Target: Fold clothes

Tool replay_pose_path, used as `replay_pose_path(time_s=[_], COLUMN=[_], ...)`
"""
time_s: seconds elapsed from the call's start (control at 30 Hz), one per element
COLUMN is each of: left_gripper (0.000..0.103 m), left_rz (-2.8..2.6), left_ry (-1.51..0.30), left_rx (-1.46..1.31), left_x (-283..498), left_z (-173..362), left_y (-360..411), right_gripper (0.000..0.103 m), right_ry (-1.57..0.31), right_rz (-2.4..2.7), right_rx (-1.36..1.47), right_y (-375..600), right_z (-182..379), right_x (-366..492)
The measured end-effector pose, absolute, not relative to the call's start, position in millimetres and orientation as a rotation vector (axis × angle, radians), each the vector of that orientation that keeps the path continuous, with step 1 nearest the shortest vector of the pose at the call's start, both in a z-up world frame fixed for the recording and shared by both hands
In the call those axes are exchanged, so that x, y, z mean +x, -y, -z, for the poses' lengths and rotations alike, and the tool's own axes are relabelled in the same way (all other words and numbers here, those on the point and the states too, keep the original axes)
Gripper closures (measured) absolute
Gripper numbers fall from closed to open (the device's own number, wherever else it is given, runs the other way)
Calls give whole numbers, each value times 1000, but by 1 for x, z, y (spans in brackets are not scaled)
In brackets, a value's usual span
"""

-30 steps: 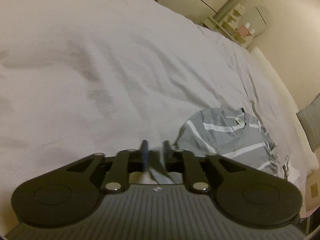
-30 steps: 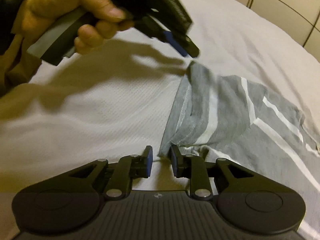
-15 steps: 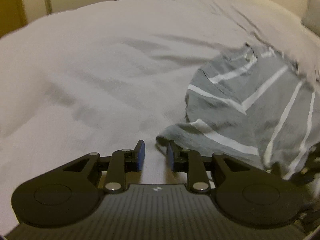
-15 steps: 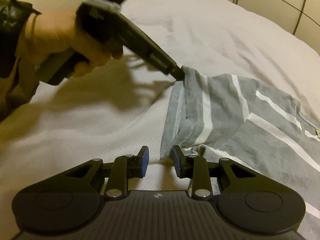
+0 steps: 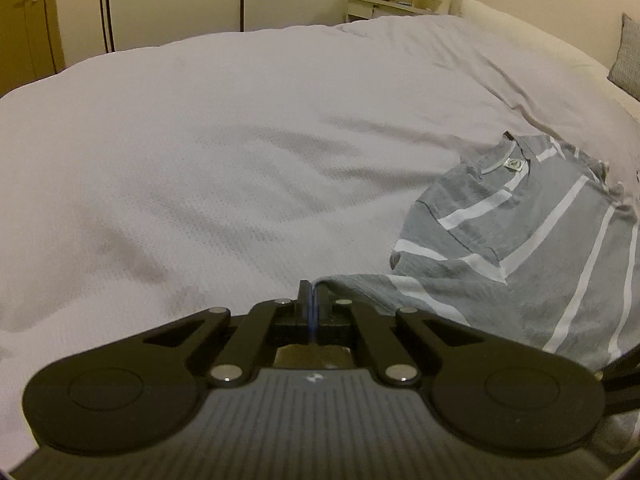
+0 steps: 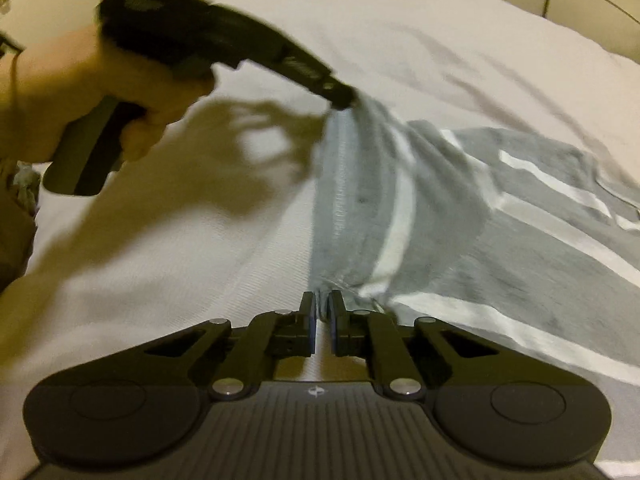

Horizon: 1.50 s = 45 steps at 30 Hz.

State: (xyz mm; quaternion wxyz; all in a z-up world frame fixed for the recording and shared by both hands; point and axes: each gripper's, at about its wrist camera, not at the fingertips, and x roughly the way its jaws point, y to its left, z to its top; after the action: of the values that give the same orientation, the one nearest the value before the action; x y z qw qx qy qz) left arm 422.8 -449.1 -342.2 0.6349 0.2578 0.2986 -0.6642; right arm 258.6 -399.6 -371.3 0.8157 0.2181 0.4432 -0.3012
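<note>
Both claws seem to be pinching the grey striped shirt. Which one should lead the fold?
Neither clearly: the left gripper and right gripper each clamp a corner of the striped shirt's near edge. They should probably carry it together toward the collar.

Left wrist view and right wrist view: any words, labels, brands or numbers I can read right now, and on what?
No text can be read.
Round neck label inside the collar of the grey T-shirt with white stripes: too small to read.
Small white mark on the left gripper body: a logo, no letters.
Same mark on the right gripper body: no letters.
White print on the left gripper's side, right wrist view: blurred.
</note>
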Motion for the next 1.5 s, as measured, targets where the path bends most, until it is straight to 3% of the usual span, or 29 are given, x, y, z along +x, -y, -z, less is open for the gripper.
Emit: replay_pose_path(time_s=[0.3, 0.47, 0.53, 0.6, 0.63, 0.67, 0.8, 0.93, 0.97, 1.17, 1.2, 1.23, 1.5], left_gripper=[103, 103, 103, 103, 103, 103, 102, 81, 81, 83, 88, 103, 103], left_rz=[1527, 1525, 1514, 1494, 1488, 1485, 1507, 1566, 1577, 1630, 1638, 1644, 1544], left_ry=[-677, -627, -639, -685, -704, -719, -789, -932, -956, -1010, -1011, -1005, -845], left_rx=[662, 755, 749, 682, 645, 612, 521, 516, 532, 658, 678, 695, 619], left_x=[419, 418, 423, 432, 436, 440, 447, 443, 441, 424, 421, 419, 431], left_z=[349, 350, 347, 341, 338, 334, 325, 336, 340, 359, 361, 361, 344], left_y=[435, 418, 412, 410, 411, 413, 434, 465, 470, 482, 481, 480, 467], right_gripper=[88, 71, 71, 71, 77, 92, 96, 96, 96, 96, 96, 96, 96], right_ry=[-913, -890, -894, -900, -902, -904, -916, -935, -938, -940, -939, -937, -926], right_rz=[616, 667, 669, 666, 665, 664, 661, 662, 663, 650, 650, 651, 644], right_rx=[375, 428, 442, 464, 475, 485, 521, 535, 538, 534, 532, 531, 511], right_y=[394, 421, 428, 431, 430, 430, 424, 411, 410, 406, 406, 405, 406], right_z=[347, 358, 365, 372, 374, 375, 378, 376, 377, 377, 376, 376, 375], right_x=[246, 249, 252, 252, 251, 249, 243, 231, 229, 223, 223, 223, 230])
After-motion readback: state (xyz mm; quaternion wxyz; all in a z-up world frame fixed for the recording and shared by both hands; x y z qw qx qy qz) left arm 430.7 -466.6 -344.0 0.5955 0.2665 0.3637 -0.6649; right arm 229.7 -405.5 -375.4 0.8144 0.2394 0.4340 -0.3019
